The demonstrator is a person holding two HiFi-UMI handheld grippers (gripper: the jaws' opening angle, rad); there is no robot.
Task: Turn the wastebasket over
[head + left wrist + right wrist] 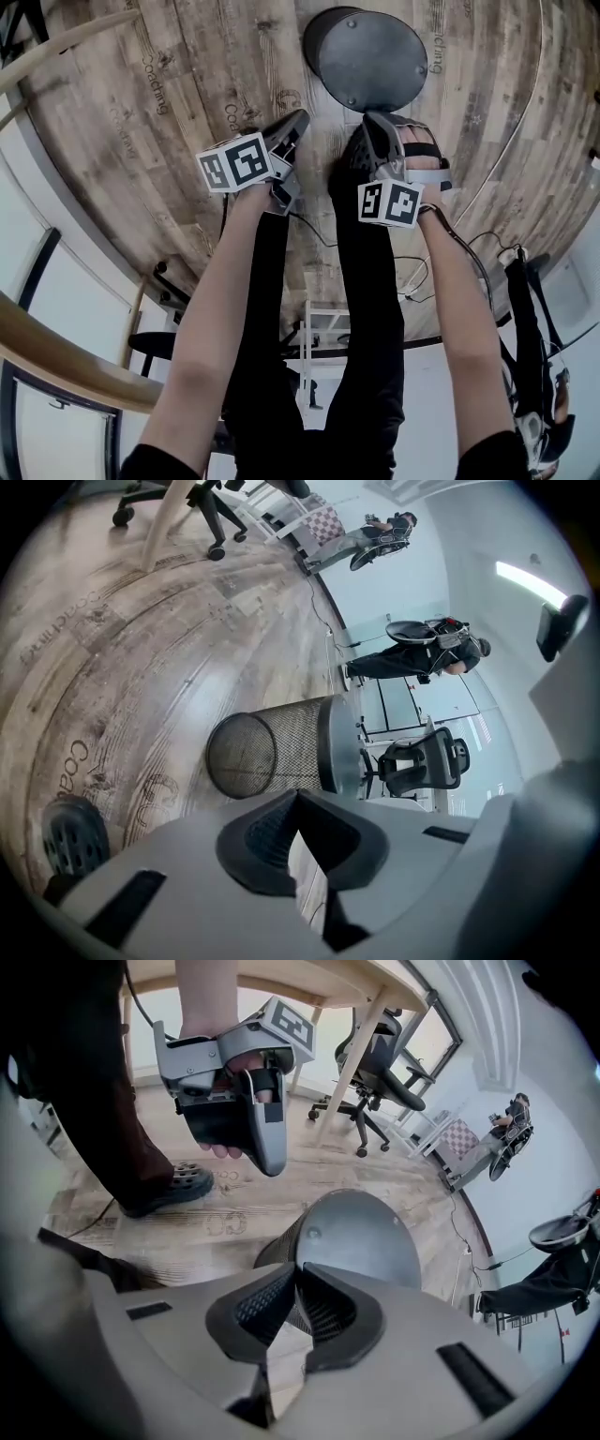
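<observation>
Left claw (298,797), clenched empty, is viewing the basket (281,750) lying sideways; right claw (296,1269), also clenched, is facing its solid base (366,1241).

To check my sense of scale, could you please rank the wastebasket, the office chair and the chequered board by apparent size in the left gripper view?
1. wastebasket, clearly largest
2. office chair
3. chequered board, smallest
The chair and board stand farther from the camera, so their true sizes stay unsure.
</observation>
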